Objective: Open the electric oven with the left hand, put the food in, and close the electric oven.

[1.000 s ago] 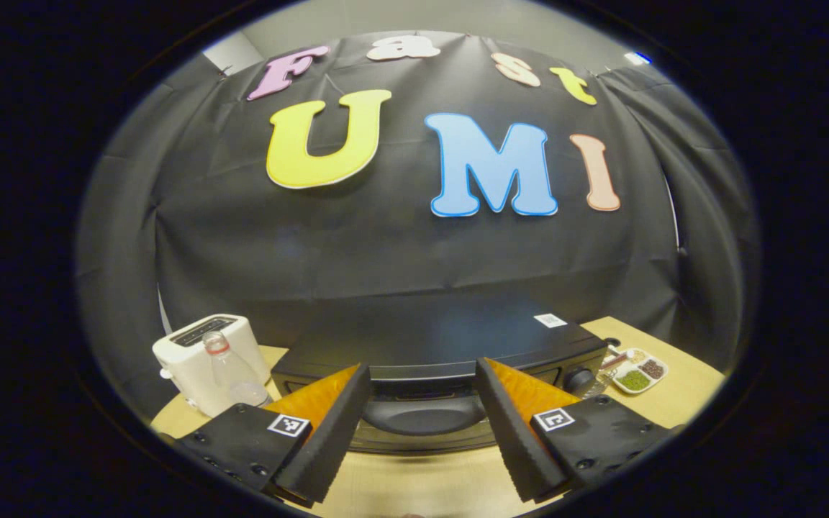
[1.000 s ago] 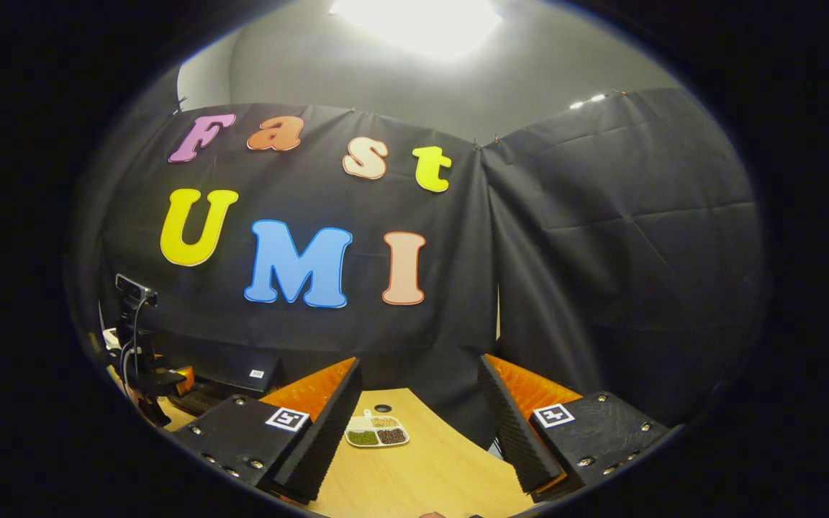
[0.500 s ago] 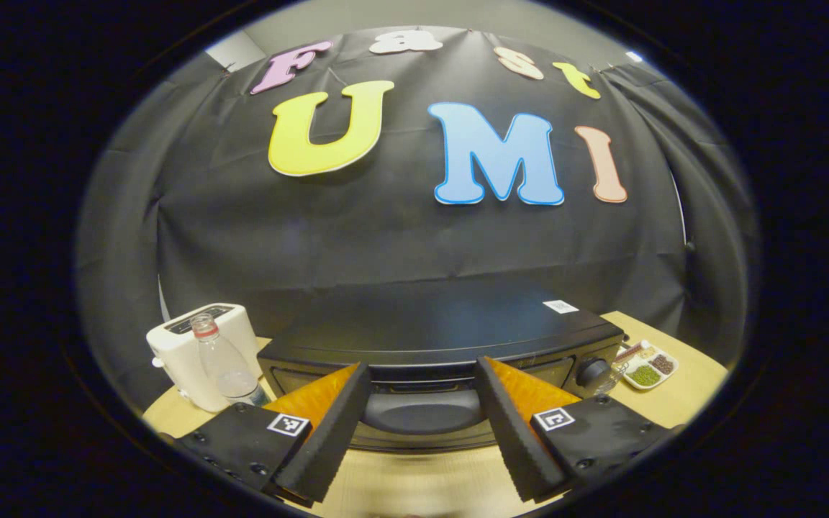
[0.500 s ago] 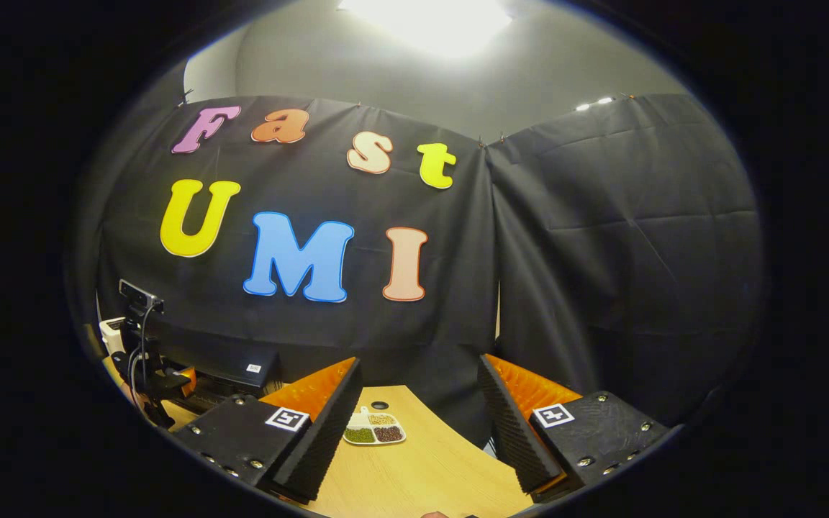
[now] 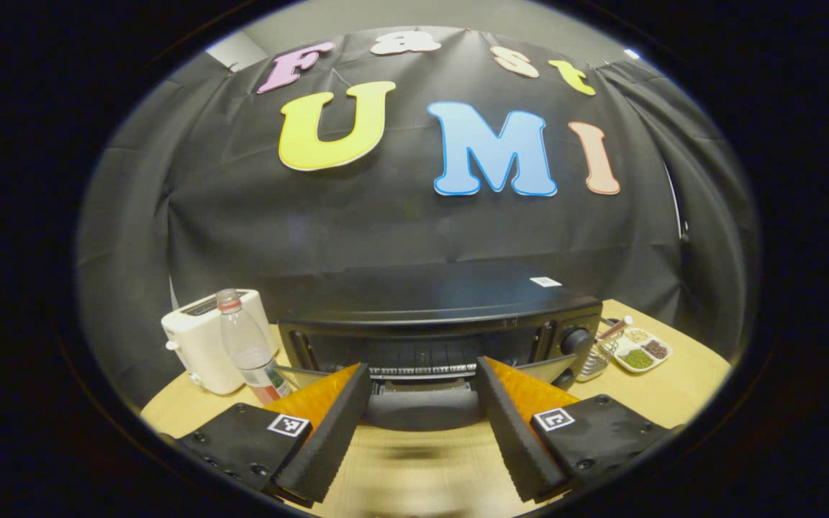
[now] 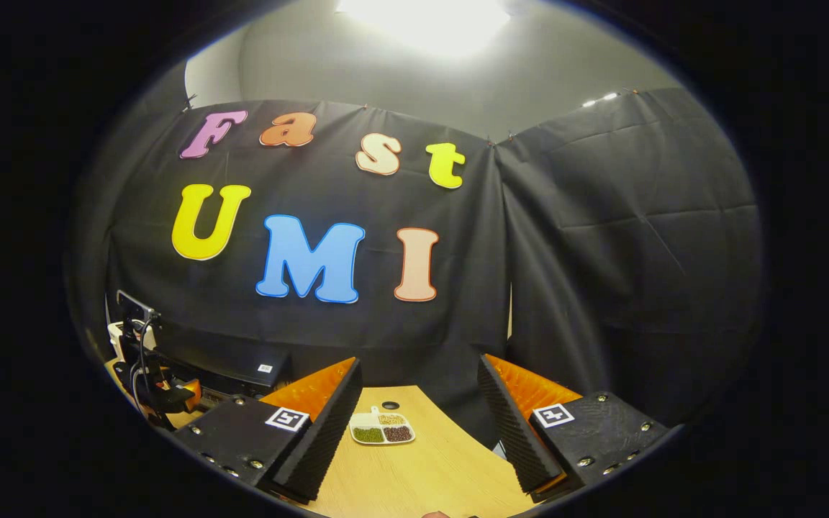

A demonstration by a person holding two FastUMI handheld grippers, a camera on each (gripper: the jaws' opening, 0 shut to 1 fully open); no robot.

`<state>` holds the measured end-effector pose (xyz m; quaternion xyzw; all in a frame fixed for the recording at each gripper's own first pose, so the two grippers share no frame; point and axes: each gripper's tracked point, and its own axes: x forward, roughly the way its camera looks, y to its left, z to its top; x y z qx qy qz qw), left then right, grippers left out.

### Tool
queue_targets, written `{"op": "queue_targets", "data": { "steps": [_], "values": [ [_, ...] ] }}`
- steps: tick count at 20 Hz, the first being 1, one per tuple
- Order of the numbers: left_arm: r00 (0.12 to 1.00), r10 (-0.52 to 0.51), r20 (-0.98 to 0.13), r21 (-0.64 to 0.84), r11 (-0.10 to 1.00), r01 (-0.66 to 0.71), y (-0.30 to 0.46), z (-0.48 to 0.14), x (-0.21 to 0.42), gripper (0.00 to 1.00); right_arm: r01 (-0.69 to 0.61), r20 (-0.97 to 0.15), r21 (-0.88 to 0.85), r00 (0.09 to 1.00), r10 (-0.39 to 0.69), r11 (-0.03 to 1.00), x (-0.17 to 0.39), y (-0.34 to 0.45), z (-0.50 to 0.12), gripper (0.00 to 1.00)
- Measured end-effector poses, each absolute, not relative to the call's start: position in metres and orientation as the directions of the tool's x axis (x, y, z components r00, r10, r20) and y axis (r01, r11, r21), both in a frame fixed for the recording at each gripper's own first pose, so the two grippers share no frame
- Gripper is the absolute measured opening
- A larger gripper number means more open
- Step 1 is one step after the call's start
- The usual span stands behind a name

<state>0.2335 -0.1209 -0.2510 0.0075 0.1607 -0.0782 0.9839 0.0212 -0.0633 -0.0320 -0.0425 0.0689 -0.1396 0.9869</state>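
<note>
Black cloth booth wall behind a light wood tabletop (image 5: 681, 388). Electric oven (image 5: 443, 316) sits mid-tabletop against the back edge, door (image 5: 422, 403) pulled partly down, rack visible inside. Left claw (image 5: 422, 414) released, fingers straddling the door handle without pressing on it. White toaster (image 5: 202, 349) at the oven's left, clear plastic bottle (image 5: 249, 352) just in front of it. Small wire basket beside the oven's right side, then the divided food tray (image 5: 641, 352) near the right edge. Right claw (image 6: 418, 424) released, holding nothing, over the tabletop with the tray (image 6: 382, 430) showing between its fingers.
</note>
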Motion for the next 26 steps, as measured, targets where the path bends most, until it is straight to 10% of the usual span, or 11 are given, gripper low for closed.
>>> {"op": "queue_targets", "data": {
  "steps": [26],
  "values": [
    [0.847,-0.146,-0.510,0.029,0.982,0.187,-0.119,-0.347,0.142,1.00,0.192,-0.206,-0.035,0.959,-0.195,0.981,0.005,-0.049,-0.056,0.97]
  ]
}}
